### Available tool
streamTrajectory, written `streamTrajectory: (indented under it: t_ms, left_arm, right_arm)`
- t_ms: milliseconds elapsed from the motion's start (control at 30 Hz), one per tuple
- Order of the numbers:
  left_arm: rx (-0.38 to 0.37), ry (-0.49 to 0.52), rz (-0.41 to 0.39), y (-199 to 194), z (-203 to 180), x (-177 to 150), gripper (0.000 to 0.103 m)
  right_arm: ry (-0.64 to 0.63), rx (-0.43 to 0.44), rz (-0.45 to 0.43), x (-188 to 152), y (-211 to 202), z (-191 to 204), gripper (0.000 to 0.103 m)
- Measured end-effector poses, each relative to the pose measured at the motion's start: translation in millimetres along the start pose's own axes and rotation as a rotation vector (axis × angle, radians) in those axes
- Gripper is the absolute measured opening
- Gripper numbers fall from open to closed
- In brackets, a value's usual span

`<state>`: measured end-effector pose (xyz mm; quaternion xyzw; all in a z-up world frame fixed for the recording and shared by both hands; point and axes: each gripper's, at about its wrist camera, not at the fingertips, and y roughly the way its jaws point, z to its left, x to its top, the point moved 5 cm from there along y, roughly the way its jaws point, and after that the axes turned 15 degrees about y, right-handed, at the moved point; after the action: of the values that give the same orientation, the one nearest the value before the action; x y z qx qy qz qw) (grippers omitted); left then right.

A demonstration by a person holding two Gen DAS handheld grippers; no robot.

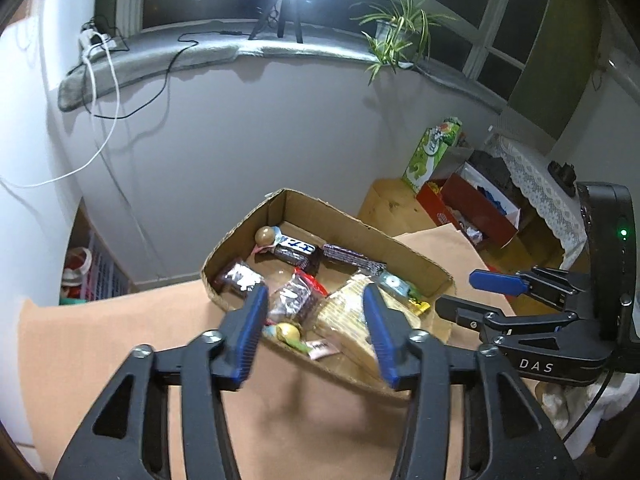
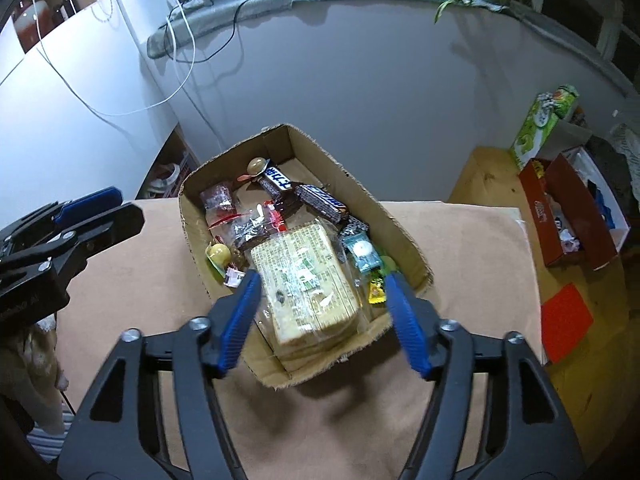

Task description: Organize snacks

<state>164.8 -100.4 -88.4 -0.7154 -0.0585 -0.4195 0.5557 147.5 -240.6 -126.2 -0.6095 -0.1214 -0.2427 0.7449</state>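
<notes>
A shallow cardboard box (image 2: 340, 168) stands on a tan-covered table (image 2: 120, 280). It holds several snacks: a large clear pack of crackers (image 2: 308, 280) at the near end, dark chocolate bars (image 2: 324, 202), a round foil ball (image 2: 256, 166), a teal candy (image 2: 362, 250) and a yellow-green sweet (image 2: 219, 254). My right gripper (image 2: 324, 280) hovers open over the cracker pack, its pads clear of it. My left gripper (image 1: 315, 296) is open above the box's (image 1: 340, 216) near left part, over the wrapped snacks and the cracker pack (image 1: 348, 320), holding nothing. Each gripper shows at the edge of the other's view.
To the right, beyond the table edge, sit an open red box (image 2: 576, 216), a green carton (image 2: 540, 124) and a red mat (image 2: 566, 322). A grey wall rises close behind the box, with cables, a tripod (image 1: 280, 16) and a plant (image 1: 400, 28) on the sill.
</notes>
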Motion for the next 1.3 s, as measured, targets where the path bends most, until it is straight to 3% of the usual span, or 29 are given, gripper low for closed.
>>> streamTrajectory:
  t_ms: [200,500,1300]
  left_arm:
    - [0.036,-0.004,-0.007,-15,-8,-5,0.061]
    - [0.095,-0.018,0.007,-24,-8,-10,0.061]
    - [0.093,-0.012,0.013,-29,-15,-7,0.061]
  right_arm:
    - [-0.005,-0.044,-0.046,-6,-15,-2,0.082]
    - [0.013,-0.051,-0.049,-9,-19,-10,0.083]
    - [0.013,-0.058,-0.053,-10,-22,-8,0.083]
